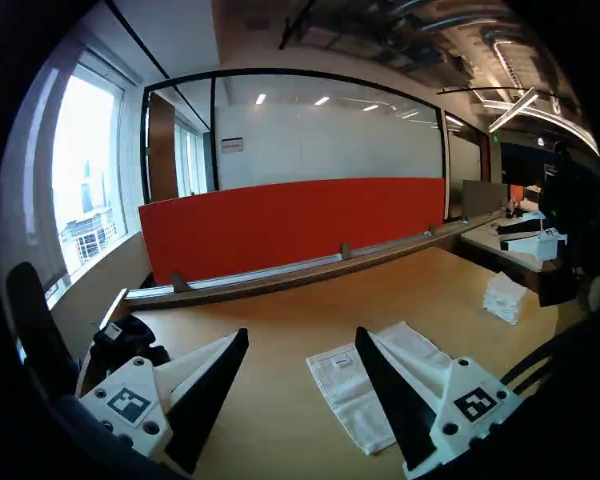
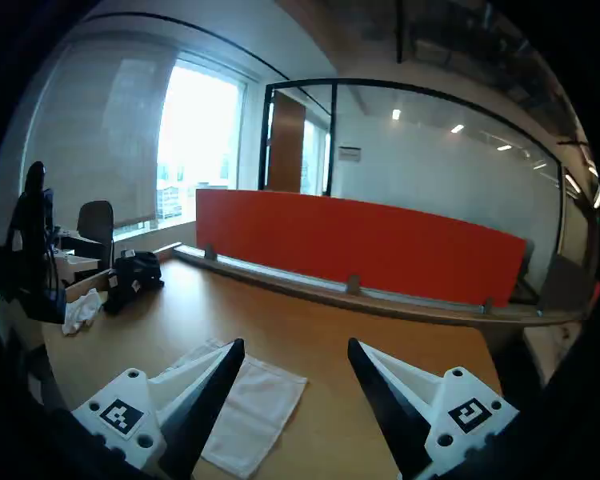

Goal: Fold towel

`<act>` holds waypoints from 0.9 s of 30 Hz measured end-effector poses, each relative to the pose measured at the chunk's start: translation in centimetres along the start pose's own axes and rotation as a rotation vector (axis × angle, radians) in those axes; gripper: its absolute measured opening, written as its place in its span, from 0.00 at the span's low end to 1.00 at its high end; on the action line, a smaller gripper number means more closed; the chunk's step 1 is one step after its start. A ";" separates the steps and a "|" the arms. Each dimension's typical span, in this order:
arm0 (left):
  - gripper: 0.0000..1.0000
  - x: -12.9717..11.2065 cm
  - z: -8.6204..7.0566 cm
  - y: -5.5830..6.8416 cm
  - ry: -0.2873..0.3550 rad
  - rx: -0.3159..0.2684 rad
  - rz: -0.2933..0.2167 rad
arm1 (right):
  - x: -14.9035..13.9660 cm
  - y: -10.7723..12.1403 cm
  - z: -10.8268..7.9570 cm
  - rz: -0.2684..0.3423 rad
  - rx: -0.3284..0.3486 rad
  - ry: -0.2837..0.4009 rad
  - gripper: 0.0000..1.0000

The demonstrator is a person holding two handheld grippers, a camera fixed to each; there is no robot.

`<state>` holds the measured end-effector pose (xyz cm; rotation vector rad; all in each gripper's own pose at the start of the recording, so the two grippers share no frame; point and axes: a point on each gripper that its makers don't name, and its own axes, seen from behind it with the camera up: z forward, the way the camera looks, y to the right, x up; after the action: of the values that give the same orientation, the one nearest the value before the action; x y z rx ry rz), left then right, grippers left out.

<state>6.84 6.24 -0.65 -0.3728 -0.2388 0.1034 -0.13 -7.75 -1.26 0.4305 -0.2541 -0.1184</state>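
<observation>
White and laid flat, the towel (image 1: 350,382) lies on the wooden desk (image 1: 300,308) toward its near edge, well apart from the far edge where a red divider panel (image 1: 292,224) stands. In the left gripper view the left gripper (image 1: 300,336) hangs above the desk with its jaws wide apart and clamped on nothing. Its right-hand finger (image 1: 388,392) covers part of the towel. A small tag (image 1: 342,362) shows on the cloth (too small to make out). Near the desk's right edge sits a small pile of folded white cloths (image 1: 504,298). A black object (image 1: 128,336) rests by the far left corner.

In the right gripper view the right gripper (image 2: 294,348) is likewise above the desk (image 2: 316,320), its jaws spread apart with bare wood between them. The towel (image 2: 256,408) lies flat just beside and partly behind its left-hand finger (image 2: 196,400), not touched by either tip as far as can be told. The red divider panel (image 2: 356,240) runs along the far edge. At the left edge lie the black object (image 2: 136,276) and, nearer, a crumpled white cloth (image 2: 82,310). An office chair (image 2: 96,224) stands beyond them by the window.
</observation>
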 end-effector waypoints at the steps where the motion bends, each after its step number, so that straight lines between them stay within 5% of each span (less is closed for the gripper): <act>1: 0.99 -0.1 0.1 0.2 -0.006 -0.010 0.004 | -0.1 -0.2 0.0 -0.006 0.013 -0.007 1.00; 11: 0.99 -2.0 0.9 2.2 -0.072 -0.100 0.074 | -1.9 -2.0 0.2 -0.071 0.124 -0.077 1.00; 27: 0.99 -7.7 2.1 5.1 -0.150 -0.165 0.103 | -6.8 -3.7 1.8 -0.100 0.191 -0.155 1.00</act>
<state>-1.39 10.60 -2.24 -0.5420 -0.3777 0.2140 -7.41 -10.64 -2.74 0.6256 -0.3985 -0.2275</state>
